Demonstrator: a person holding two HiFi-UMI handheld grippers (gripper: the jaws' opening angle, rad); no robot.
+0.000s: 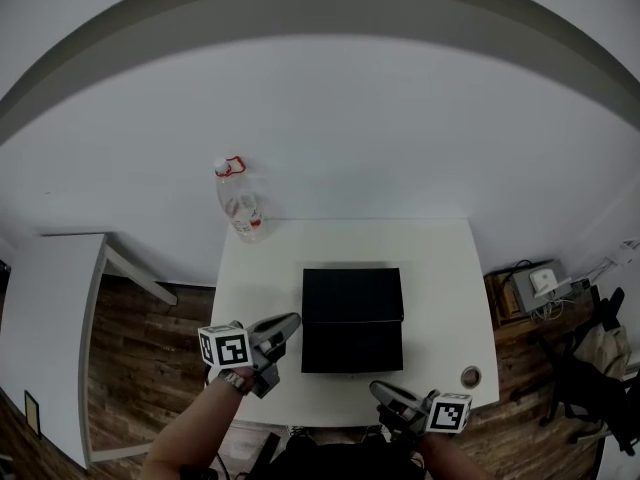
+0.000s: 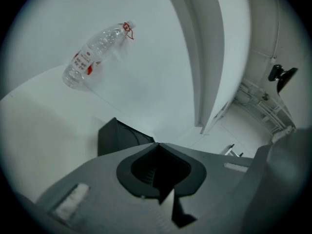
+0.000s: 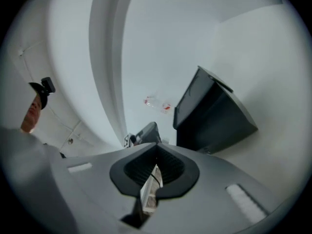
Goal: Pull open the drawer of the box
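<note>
A black box [image 1: 352,318] stands in the middle of the white table [image 1: 440,268], its front face [image 1: 352,349] turned toward me and flush with the body. My left gripper [image 1: 287,326] hovers just left of the box, tips pointing at its left side, jaws shut and empty. My right gripper [image 1: 381,392] is at the table's front edge, just below the box front, also shut with nothing in it. The left gripper view shows the box [image 2: 119,135] beyond the closed tips [image 2: 157,145]. In the right gripper view the box [image 3: 212,116] lies right of the closed tips [image 3: 157,145].
A clear plastic bottle [image 1: 240,200] with a red label stands at the table's back left corner. A small round object [image 1: 470,376] sits at the front right corner. A second white table [image 1: 50,298] is at the left. A box and cables [image 1: 540,286] lie on the floor at right.
</note>
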